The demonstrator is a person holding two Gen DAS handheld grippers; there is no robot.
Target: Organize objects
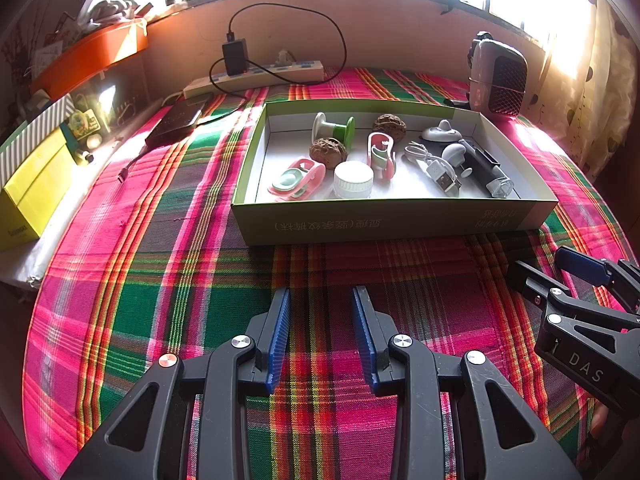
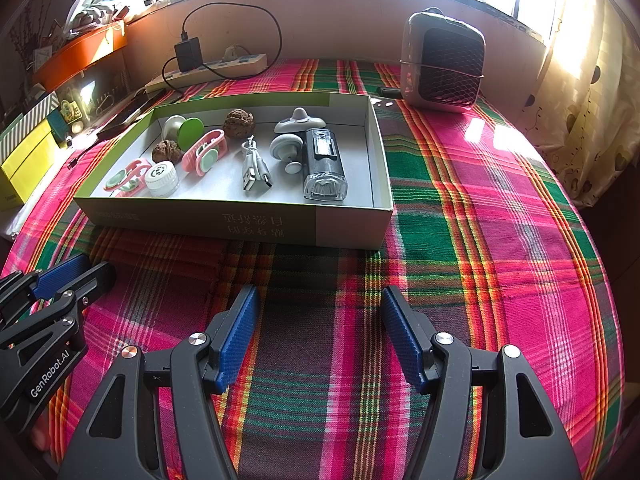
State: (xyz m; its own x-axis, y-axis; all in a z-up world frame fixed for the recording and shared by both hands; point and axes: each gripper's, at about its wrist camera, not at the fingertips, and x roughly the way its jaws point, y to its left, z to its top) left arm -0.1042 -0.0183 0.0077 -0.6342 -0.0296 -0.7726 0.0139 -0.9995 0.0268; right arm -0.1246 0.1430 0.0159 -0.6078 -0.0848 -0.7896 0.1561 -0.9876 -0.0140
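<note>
Box (image 2: 348,224) holds walnuts (image 2: 239,123), clips (image 2: 204,152), cable (image 2: 254,170), torch (image 2: 323,166); both grippers (image 1: 321,334) (image 2: 320,332) gape, empty.

Left gripper (image 1: 322,300) and right gripper (image 2: 320,300) gape (tilted downward).

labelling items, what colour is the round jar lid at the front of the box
White; the jar lid shows best in the right wrist view, in the box.

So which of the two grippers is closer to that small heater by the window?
Right. The right gripper hovers over the cloth on the small heater's side of the box; the left gripper hovers further over, before the box's middle.
</note>
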